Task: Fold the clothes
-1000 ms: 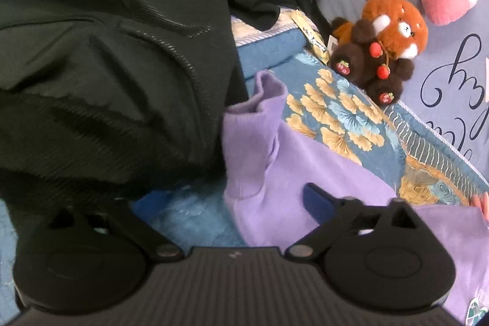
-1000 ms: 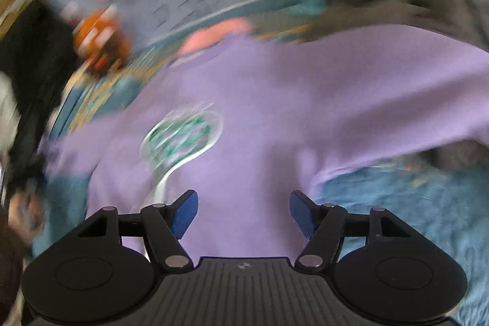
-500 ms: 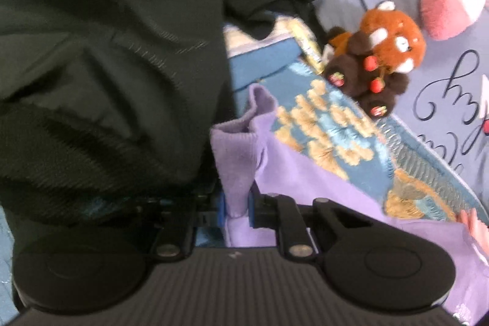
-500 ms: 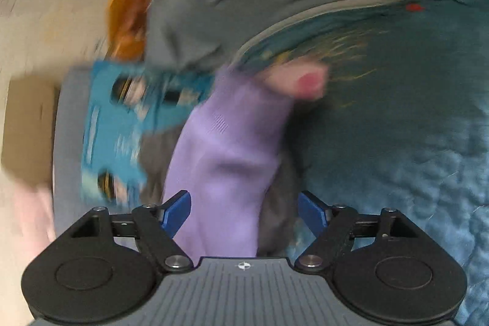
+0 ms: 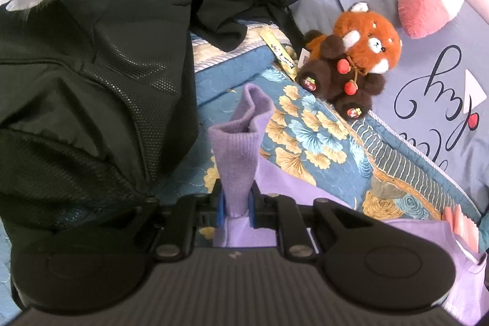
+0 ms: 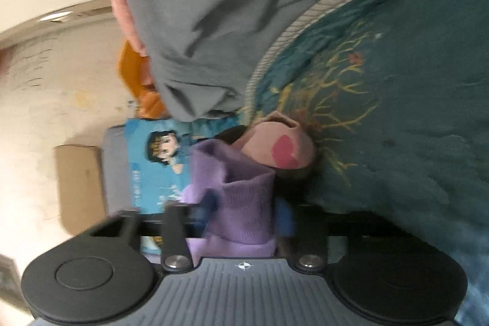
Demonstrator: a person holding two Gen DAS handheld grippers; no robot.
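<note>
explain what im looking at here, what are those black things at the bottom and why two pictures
Each picture comes from a camera mounted on a handheld gripper; a person holds one in each hand. The black parts at the bottom are the grippers themselves, seen from behind. The left gripper has its jaws shut on a ribbed cuff of a purple sweater. The right gripper looks shut on another purple cuff, though that view is blurred. All this lies on a bed with a blue floral quilt, beside a black jacket and a red panda plush.

Black ribbed tongs (image 5: 234, 205) with blue pads (image 5: 220, 209), silver screws.
</note>
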